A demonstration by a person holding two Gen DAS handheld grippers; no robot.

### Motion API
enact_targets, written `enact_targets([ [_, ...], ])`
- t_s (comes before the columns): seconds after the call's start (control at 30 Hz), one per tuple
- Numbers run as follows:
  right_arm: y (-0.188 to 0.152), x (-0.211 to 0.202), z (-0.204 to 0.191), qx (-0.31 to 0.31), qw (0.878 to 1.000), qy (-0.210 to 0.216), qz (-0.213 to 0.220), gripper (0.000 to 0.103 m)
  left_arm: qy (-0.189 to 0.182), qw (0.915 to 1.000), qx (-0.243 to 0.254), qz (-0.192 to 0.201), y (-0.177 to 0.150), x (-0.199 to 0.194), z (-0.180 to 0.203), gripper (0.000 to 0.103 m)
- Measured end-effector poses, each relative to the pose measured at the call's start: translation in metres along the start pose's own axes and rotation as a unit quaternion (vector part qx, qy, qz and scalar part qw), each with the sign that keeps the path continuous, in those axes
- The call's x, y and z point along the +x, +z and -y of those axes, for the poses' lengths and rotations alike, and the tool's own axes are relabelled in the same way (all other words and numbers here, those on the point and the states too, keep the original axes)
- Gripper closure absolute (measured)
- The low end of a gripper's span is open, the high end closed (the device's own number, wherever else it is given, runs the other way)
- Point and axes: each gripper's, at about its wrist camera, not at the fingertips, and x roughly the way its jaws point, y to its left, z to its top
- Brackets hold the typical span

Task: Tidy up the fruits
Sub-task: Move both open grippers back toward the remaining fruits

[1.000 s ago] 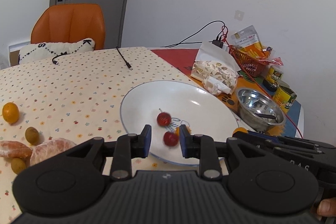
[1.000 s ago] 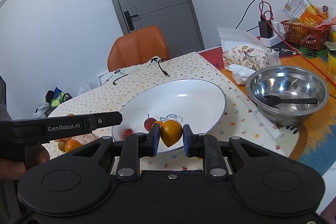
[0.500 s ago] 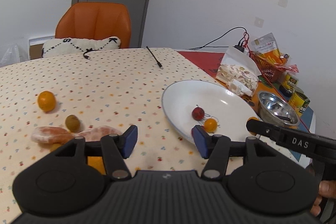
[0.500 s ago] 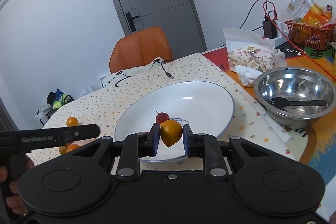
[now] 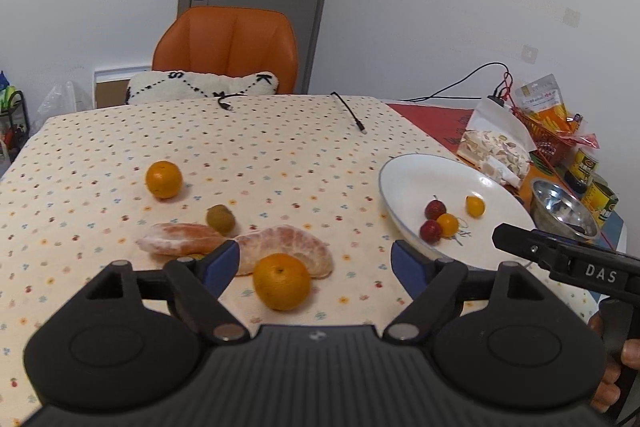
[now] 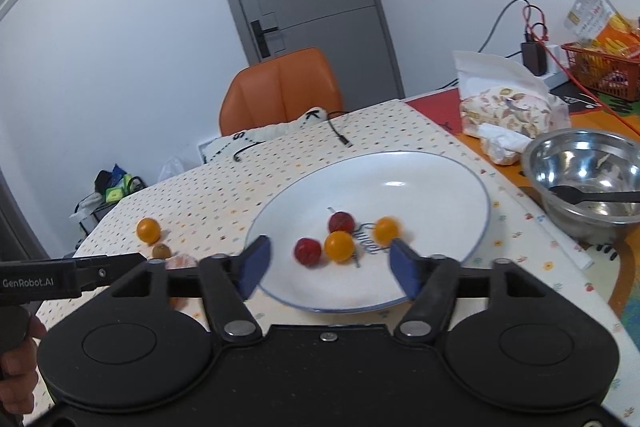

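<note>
We saw our right hand-held gripper (image 6: 330, 263) opening with nothing in it over the white plate (image 6: 432, 183), where 4 small fruits lay. Our left hand-held gripper (image 5: 316, 261) was opening around an orange (image 5: 282, 281) on the desk (image 5: 260, 147), not touching it.

Peeled segment (image 5: 180, 239): my left gripper's (image 5: 316, 259) finger covers its near end; a small fruit under that finger shows only as a sliver.
Second peeled segment (image 5: 288, 243): the near orange (image 5: 282, 281) hides its front edge.
Plate (image 5: 420, 179): my left gripper's other finger and the right gripper's body (image 5: 560, 259) cut off its near rim.
Plate fruits (image 6: 308, 250): motion-blurred in my right wrist view; I cannot tell the red ones' kind.
Plate print (image 6: 370, 239): partly under fruit, unreadable.
Steel bowl (image 6: 584, 179): cut by the right edge.
Hand (image 5: 612, 367): only fingers show at the edge.
Cans (image 5: 596, 187): labels too small to read.
</note>
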Motion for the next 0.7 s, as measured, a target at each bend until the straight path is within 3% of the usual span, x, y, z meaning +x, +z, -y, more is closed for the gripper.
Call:
enact_targets([
  [0.23, -0.001, 0.002, -0.015, -0.008, 1.0, 0.018, -0.004, 0.011, 0.021, 0.9998, -0.006, 0.001, -0.004, -0.007, -0.017, 0.021],
  [0.7, -0.002, 0.005, -0.044, -0.038, 0.997, 0.065, -0.013, 0.0, 0.044, 0.9986, -0.03, 0.006, -0.013, -0.021, -0.051, 0.021],
])
